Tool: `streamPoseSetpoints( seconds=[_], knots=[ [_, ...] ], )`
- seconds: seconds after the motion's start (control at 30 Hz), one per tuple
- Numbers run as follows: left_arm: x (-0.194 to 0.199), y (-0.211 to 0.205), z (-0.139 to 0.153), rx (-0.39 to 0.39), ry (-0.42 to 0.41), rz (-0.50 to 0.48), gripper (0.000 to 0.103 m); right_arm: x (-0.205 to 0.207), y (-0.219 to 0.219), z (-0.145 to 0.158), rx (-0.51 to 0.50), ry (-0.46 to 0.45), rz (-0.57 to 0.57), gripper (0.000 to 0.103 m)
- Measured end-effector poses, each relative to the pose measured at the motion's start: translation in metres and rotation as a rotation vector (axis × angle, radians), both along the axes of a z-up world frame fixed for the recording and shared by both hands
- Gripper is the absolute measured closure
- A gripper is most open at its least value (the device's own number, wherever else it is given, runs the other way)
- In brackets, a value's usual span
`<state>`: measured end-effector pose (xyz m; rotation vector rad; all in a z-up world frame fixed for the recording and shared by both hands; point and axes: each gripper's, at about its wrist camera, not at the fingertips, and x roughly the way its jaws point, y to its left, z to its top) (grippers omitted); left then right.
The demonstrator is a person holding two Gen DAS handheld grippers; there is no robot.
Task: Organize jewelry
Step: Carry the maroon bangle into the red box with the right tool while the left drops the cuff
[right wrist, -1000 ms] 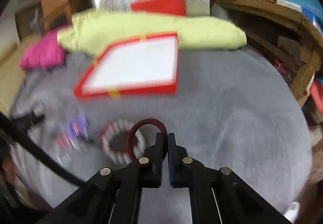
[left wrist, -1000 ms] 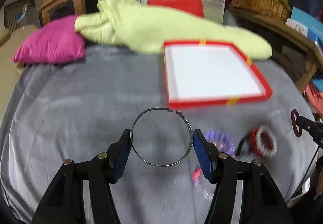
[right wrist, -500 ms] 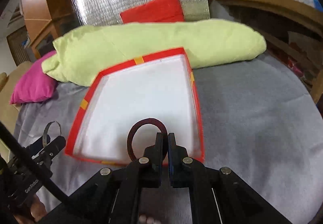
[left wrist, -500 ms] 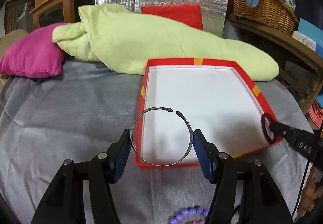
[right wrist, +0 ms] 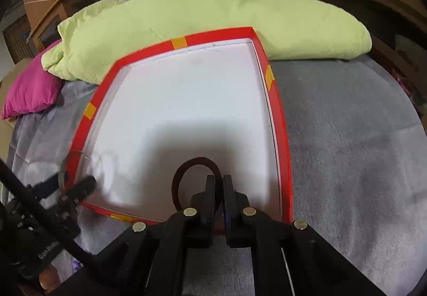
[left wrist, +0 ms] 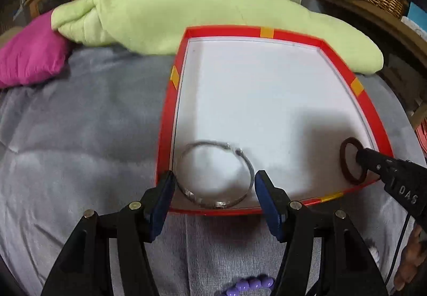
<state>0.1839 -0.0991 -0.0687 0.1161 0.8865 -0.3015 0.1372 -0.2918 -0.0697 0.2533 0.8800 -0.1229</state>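
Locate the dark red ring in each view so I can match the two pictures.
Left wrist: dark red ring at the right edge, held by the right tongs over the tray's near right corner.
Right wrist: ring bottom centre, pinched in the tongs.
Shared landmark: red-rimmed tray.

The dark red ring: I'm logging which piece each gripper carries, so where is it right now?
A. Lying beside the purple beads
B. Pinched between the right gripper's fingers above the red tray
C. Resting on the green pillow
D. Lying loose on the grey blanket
B. The right gripper has its jaws closed on the dark red ring, holding it over the near right part of the red tray.
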Motion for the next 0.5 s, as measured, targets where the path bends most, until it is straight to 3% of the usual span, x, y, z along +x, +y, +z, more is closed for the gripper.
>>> streamPoseSetpoints(
  seconds=[0.3, 0.5],
  knots=[
    [-0.016, 0.003, 0.007, 0.004, 0.025, -0.039, 0.04, -0.01, -0.01, 0.0, 0.066, 0.066, 0.001, 0.095],
    [-0.026, 0.007, 0.01, -0.011, 0.019, -0.047, 0.04, -0.012, -0.013, 0.003, 0.071, 0.061, -0.011, 0.095]
  ],
)
